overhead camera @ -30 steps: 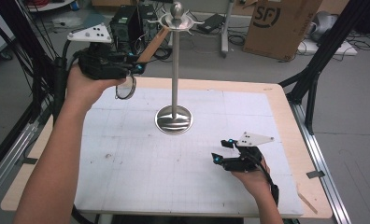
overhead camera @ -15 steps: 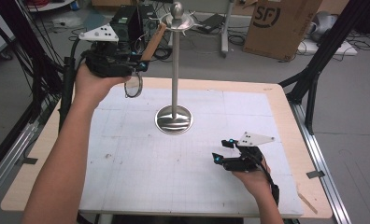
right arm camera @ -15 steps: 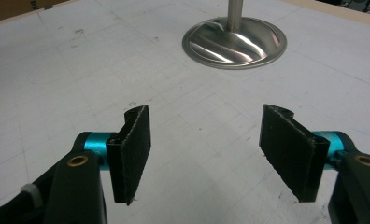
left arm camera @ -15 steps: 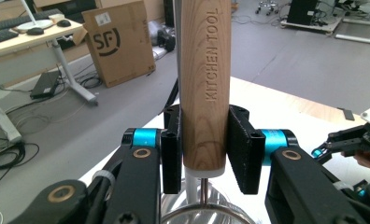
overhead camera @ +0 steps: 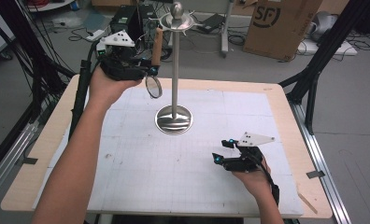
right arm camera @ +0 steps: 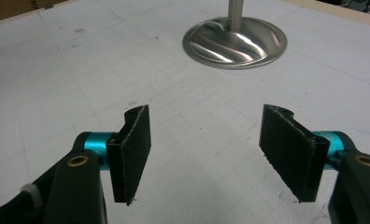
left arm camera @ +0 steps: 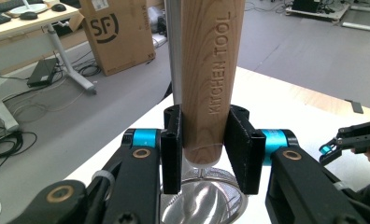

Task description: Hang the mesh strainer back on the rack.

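Rightward toward the steel stand (overhead camera: pixel 174 74) the left gripper (overhead camera: pixel 151 71) has carried its small strainer (overhead camera: pixel 153 86), clenched on the wooden handle (left arm camera: pixel 210 70) stamped KITCHEN TOOL. Its mesh bowl hangs below, cut off in the left gripper view. The right gripper (right arm camera: pixel 206 149) rests released over the table (overhead camera: pixel 127 186).
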Available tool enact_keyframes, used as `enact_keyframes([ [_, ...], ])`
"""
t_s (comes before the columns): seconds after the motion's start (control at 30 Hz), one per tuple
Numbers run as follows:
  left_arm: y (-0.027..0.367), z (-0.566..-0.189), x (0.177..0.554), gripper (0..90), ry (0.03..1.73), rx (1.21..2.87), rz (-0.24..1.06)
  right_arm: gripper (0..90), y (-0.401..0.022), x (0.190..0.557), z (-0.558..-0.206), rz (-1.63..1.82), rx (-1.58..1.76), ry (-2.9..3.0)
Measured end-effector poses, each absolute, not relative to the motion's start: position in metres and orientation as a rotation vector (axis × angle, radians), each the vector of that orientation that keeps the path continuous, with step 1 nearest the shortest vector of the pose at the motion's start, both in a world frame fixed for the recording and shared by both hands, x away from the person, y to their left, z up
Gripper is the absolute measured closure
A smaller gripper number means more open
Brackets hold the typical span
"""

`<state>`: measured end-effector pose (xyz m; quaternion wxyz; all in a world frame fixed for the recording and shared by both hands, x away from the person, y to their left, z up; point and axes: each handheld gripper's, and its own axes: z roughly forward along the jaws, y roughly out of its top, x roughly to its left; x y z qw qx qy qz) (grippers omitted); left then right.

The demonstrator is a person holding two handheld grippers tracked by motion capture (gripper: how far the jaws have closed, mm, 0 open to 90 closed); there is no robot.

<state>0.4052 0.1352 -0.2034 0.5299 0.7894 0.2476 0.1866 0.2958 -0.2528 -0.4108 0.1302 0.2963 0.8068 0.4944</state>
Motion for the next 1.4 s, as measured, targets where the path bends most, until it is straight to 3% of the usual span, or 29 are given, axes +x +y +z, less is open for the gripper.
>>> enact_keyframes([
  [0.1,0.135,-0.204,0.405,66.6,0.597,1.887,0.45,33.5,-0.253,0.296,-0.411,1.434,0.861,2.348],
  [0.23,0.135,-0.206,0.405,57.2,0.609,1.897,0.455,33.5,-0.253,0.296,-0.411,1.432,0.858,2.347],
  [1.4,0.167,-0.243,0.377,35.1,0.56,1.869,0.332,33.5,-0.25,0.296,-0.413,1.41,0.852,2.358],
])
